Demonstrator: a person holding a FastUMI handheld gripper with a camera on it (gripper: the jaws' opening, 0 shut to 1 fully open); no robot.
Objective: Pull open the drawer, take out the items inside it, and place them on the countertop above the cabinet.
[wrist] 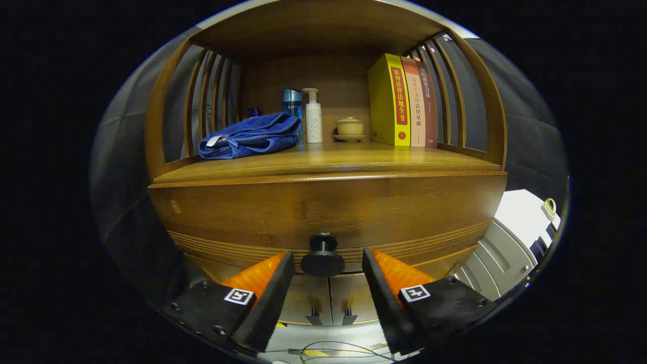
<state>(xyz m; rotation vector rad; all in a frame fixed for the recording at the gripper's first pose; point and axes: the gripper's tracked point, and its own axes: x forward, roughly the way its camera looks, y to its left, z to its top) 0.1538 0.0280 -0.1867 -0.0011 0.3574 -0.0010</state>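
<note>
Between the two fingers of the gripper (pixel 326 268) sits the dark round knob (pixel 322 259) of the drawer (pixel 323 210), and this knob is the landmark for everything else. The jaws stand open, one finger on either side of the knob with a gap left on each side, so neither pad presses on it yet. The knob's stem runs straight out from the drawer front toward the camera, so its axis lies along the fingers rather than across them; the judgement is that closing squarely on the disc and then drawing straight back along that axis is what the next move calls for. The drawer front appears flush with the cabinet, so the drawer is still shut and the items inside it are hidden. Above the knob, the countertop (pixel 328 159) already carries a folded blue towel (pixel 250 136) up and to the left, a blue bottle (pixel 291 103) and a white pump bottle (pixel 313 119) almost straight above, a small lidded cup (pixel 350 127) just right of those, and upright books (pixel 402 101) farther right. Below the knob are two cabinet doors (pixel 331 301) with small handles.
</note>
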